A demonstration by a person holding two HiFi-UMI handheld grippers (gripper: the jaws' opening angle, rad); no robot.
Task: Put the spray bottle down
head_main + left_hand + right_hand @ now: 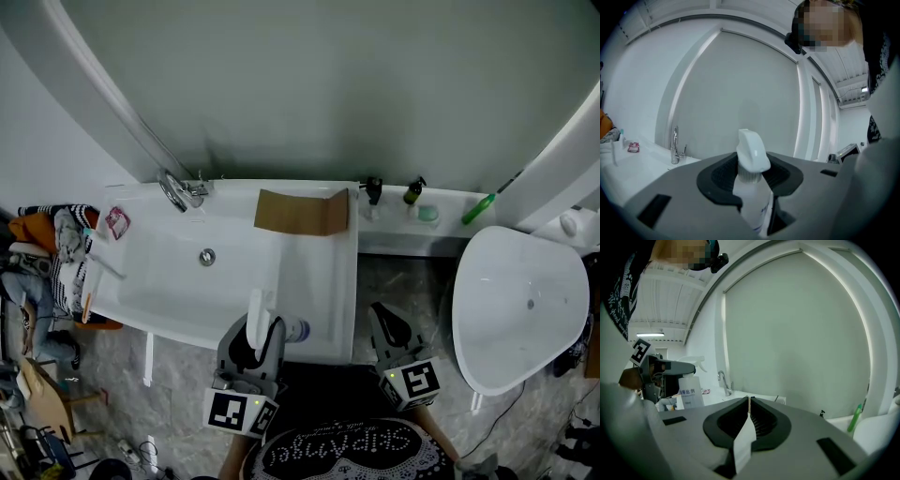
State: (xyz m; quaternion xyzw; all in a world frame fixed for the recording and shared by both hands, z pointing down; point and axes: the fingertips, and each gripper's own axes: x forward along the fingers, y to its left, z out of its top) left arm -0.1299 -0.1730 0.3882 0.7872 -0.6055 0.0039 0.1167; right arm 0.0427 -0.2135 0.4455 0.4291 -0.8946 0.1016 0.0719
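Spray bottle (292, 329) upright over the wash basin's (323, 281) front rim, not yet down.
The left claw (258, 326) clamps it, jaws partway apart round it, probably seeking a flat spot; the right claw (749, 401), pinched closed on a white strip (744, 441), waits aside.

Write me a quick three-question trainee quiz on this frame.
1. True or false: the left hand-held gripper is shut on the spray bottle.
2. The brown cardboard piece lies: A) across the rear rim of the sink; B) on the floor; C) in the round basin.
3. Fill in: the right hand-held gripper is ____ on a thin white strip.
Key: 1 true; 2 A; 3 shut.
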